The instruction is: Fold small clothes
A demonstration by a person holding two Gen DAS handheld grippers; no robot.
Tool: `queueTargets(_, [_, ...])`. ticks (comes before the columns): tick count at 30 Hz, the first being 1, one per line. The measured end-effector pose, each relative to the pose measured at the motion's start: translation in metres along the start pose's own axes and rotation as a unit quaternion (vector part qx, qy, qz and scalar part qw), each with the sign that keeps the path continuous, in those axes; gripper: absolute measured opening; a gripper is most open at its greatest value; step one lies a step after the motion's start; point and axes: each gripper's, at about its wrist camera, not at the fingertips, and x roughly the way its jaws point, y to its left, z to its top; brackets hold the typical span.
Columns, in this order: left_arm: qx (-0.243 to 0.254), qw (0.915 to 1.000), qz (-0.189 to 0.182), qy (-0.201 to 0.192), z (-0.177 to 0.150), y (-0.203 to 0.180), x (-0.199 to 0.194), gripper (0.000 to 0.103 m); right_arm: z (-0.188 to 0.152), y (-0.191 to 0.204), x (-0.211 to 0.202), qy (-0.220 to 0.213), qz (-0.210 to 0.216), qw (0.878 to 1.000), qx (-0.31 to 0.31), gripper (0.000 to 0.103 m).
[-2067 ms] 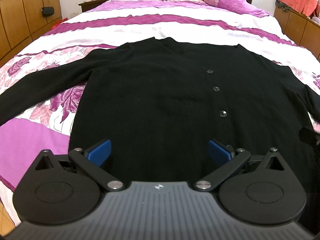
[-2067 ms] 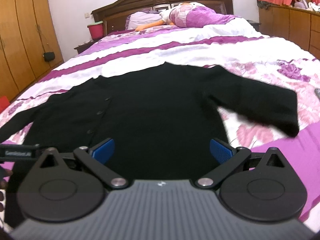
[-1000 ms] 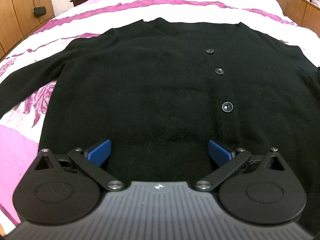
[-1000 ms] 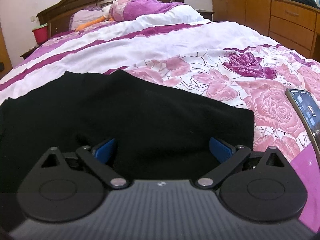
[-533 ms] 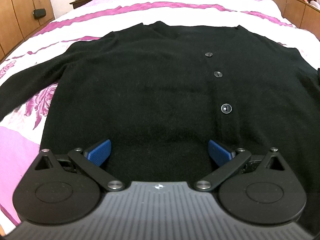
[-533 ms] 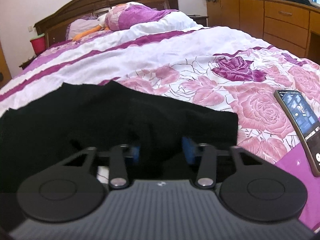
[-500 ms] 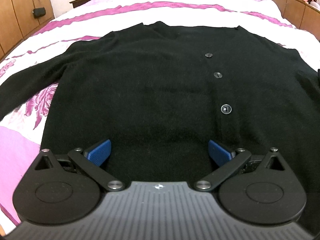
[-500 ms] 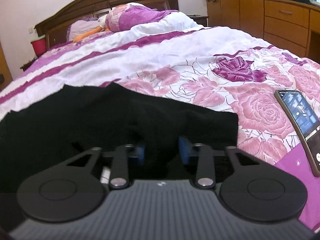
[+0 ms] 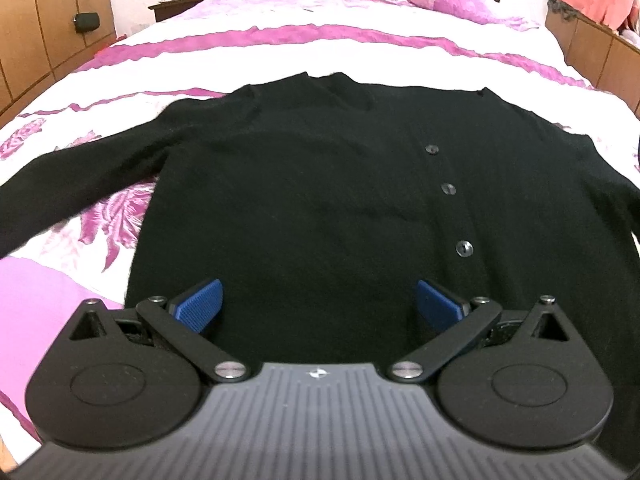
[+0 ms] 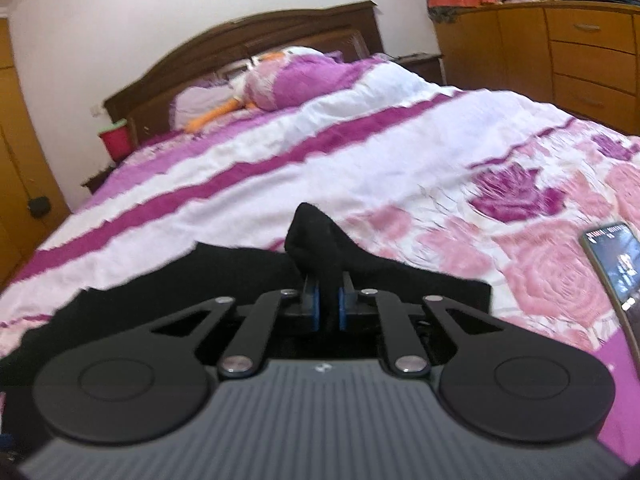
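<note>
A black buttoned cardigan (image 9: 320, 184) lies spread flat on the bed, its left sleeve (image 9: 80, 176) stretched out to the left. My left gripper (image 9: 318, 304) is open and empty, hovering over the cardigan's lower hem. My right gripper (image 10: 328, 304) is shut on the cardigan's right sleeve (image 10: 320, 240) and holds a pinched bunch of it lifted above the bed. The rest of the sleeve (image 10: 420, 276) drapes down on both sides.
The bed has a pink, white and purple floral cover (image 10: 440, 160). A phone (image 10: 612, 264) lies on it at the right. Pillows (image 10: 288, 80) and a wooden headboard (image 10: 240, 40) are at the far end. Wooden drawers (image 10: 560, 52) stand to the right, wardrobes (image 9: 40, 20) to the left.
My right gripper has closed on the right sleeve and lifted it off the bed. My left gripper has pulled back a little and stays open.
</note>
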Motion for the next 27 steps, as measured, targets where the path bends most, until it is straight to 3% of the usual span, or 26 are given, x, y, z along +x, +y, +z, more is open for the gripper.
queueTargets(15, [-0.033, 0.9992, 0.011, -0.018, 0.002, 0.035, -0.014, 0.103, 0.034, 0.119, -0.010, -0.041, 0.124, 0.990, -0.059, 0.011])
queueTargets(22, [-0.050, 0.9984, 0.020, -0.021, 0.002, 0.052, -0.014, 0.103, 0.018, 0.187, 0.003, -0.023, 0.183, 0.978, -0.094, 0.011])
queueTargets(27, [-0.057, 0.9977, 0.030, -0.021, 0.002, 0.063, -0.009, 0.103, -0.012, 0.228, 0.026, 0.018, 0.214, 0.969, -0.122, 0.011])
